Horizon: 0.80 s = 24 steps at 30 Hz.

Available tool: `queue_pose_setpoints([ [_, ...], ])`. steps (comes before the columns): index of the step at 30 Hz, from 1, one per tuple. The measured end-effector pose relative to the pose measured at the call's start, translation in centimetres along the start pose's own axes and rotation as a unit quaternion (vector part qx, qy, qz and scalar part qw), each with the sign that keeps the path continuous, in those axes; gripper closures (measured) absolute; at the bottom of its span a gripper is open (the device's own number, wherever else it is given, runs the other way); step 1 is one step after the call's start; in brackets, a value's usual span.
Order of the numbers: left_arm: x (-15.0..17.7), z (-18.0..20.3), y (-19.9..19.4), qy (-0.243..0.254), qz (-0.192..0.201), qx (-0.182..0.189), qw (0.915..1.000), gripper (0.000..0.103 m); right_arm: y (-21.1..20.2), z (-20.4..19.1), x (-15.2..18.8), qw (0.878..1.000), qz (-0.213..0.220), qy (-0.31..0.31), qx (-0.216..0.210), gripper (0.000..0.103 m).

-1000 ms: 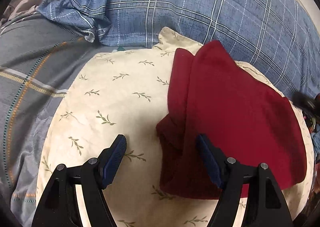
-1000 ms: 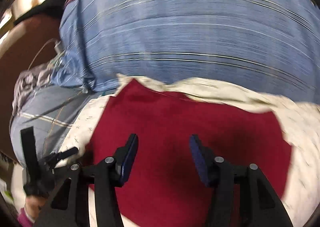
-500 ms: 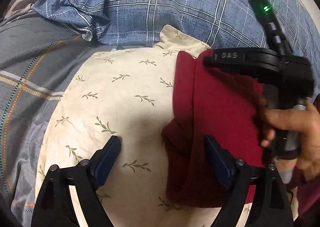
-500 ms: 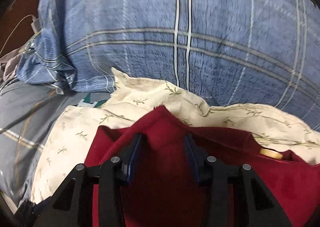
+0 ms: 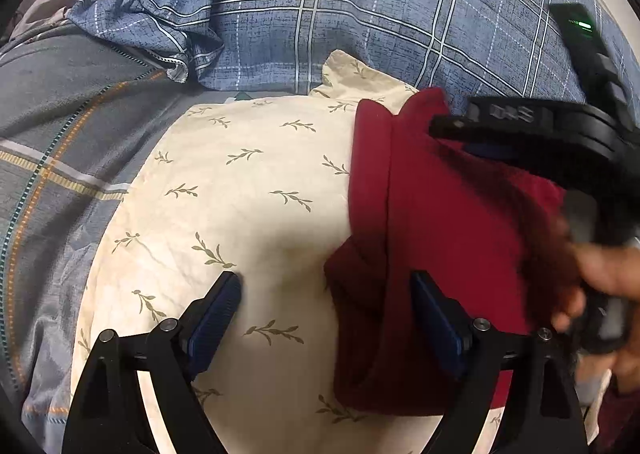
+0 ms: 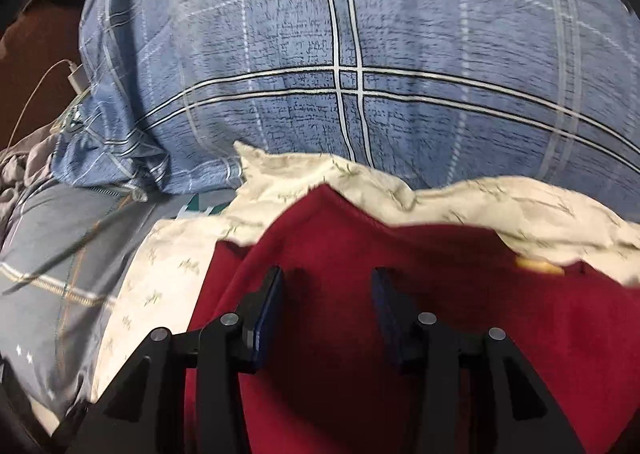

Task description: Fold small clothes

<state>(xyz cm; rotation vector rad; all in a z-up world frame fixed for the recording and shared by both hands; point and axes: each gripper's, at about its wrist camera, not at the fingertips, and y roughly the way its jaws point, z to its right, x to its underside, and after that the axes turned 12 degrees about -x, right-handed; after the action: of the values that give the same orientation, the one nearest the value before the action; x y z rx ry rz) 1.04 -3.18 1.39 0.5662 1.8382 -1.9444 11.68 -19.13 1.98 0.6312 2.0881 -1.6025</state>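
A dark red garment (image 5: 452, 230) lies partly folded on a cream cloth with a leaf print (image 5: 240, 206). My left gripper (image 5: 326, 290) is open, one finger over the cream cloth, the other over the garment's left edge. My right gripper (image 6: 326, 286) is open, with a narrower gap, low over the red garment (image 6: 400, 334) near its far corner. The right gripper also shows in the left wrist view (image 5: 532, 134), held by a hand over the garment's far right part. Nothing is held.
A blue plaid pillow (image 5: 360, 14) rises behind the cloths; it also fills the right wrist view (image 6: 360, 74). A grey striped blanket (image 5: 60, 134) lies to the left. A white charger and cable (image 6: 74, 78) sit far left.
My right gripper came down over the red garment's far corner and its jaws narrowed. My left gripper drew back slightly and stayed open.
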Motion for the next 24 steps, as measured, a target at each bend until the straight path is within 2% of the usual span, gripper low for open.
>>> queue_pose_setpoints([
  [2, 0.0, 0.0, 0.0, 0.000, 0.001, -0.002, 1.0000, 0.016, -0.2, 0.1, 0.6, 1.000, -0.005, 0.003, -0.004, 0.054],
  [4, 0.1, 0.0, 0.0, 0.000, 0.001, -0.002, 1.0000, 0.015, 0.7, 0.7, 1.2, 1.000, -0.020, 0.014, -0.006, 0.045],
  [9, 0.2, -0.3, 0.0, -0.003, 0.001, -0.001, 1.0000, 0.013, 1.1, 1.6, 0.8, 0.998, -0.034, 0.054, -0.025, 0.041],
  [14, 0.1, -0.2, 0.1, -0.006, -0.001, -0.004, 1.0000, 0.010, 0.6, 1.6, 0.9, 0.998, -0.036, 0.050, -0.024, 0.040],
  [18, 0.0, -0.2, 0.1, -0.008, -0.004, -0.003, 1.0000, 0.010, -0.4, 0.6, 0.8, 0.997, -0.028, 0.039, -0.053, 0.039],
  [24, 0.0, -1.0, -0.5, -0.014, -0.016, 0.008, 0.9997, 0.011, 0.9, -1.4, 0.1, 0.997, -0.047, 0.013, -0.056, 0.030],
])
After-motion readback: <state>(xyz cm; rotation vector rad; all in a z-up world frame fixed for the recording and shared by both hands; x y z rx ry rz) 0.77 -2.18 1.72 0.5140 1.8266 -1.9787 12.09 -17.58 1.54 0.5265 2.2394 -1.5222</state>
